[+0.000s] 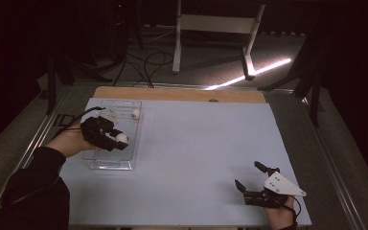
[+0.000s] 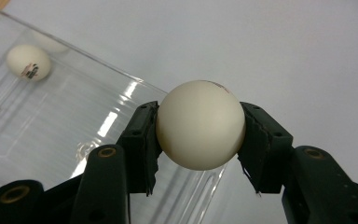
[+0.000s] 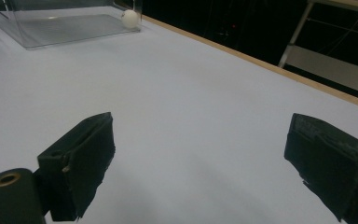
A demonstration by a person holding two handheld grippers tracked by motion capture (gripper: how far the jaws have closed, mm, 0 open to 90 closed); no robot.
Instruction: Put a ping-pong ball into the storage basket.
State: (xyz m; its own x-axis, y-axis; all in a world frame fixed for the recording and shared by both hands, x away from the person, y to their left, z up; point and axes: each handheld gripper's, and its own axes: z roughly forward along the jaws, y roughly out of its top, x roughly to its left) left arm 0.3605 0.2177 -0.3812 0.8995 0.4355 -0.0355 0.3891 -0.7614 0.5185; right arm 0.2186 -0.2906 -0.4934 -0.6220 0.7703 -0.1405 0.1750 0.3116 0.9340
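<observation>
The left gripper (image 2: pixel 199 140) clamps a white ball (image 2: pixel 200 123) squarely between its two pads, above the clear tray (image 2: pixel 37 126); the ball seems to hang over the tray's near edge. A second ball (image 2: pixel 28 61) lies in the tray's far corner. The right gripper (image 3: pixel 200 163) stands wide apart, nothing between its fingers.

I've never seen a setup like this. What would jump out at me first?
Most striking is the white ball pinched between the pads of the left claw, held over a clear plastic tray at the table's left side. A second white ball lies in the tray's far corner. Near the front right edge of the pale blue table, the right claw stands wide open with nothing in it.
</observation>
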